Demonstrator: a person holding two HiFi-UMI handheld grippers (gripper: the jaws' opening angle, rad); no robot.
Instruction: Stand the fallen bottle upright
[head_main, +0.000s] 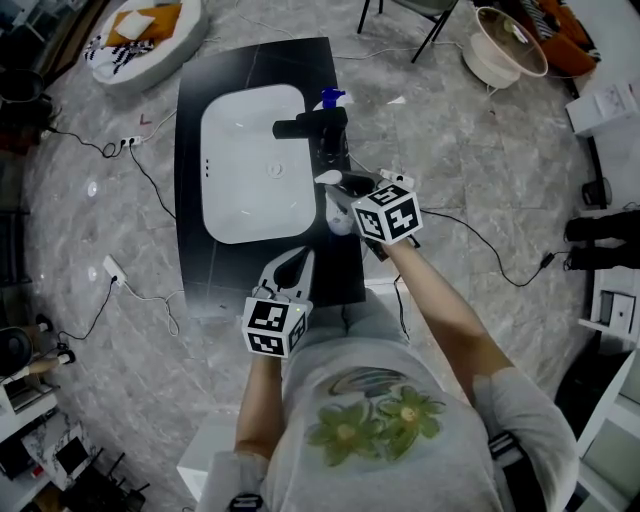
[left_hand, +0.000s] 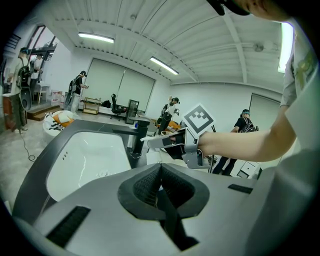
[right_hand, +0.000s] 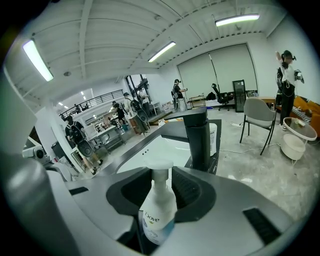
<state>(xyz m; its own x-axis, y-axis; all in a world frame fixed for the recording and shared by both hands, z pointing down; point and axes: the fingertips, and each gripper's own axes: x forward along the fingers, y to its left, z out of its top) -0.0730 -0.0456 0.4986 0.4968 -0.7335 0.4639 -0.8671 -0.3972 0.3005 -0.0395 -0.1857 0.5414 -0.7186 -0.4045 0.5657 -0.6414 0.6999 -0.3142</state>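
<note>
bottle (right_hand: 158, 212) sits clamped in right gripper (right_hand: 160, 177) jaws before the faucet (right_hand: 199, 137); left gripper (left_hand: 160, 184) jaws closed.

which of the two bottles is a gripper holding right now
The Dove pump bottle, clamped between the jaws of the right gripper. The other bottle stands free behind the black faucet, with nothing touching it.

On my feeds, bright even light from ceiling tubes (left_hand: 95, 37), fisheye warp, black corners in gripper views.
</note>
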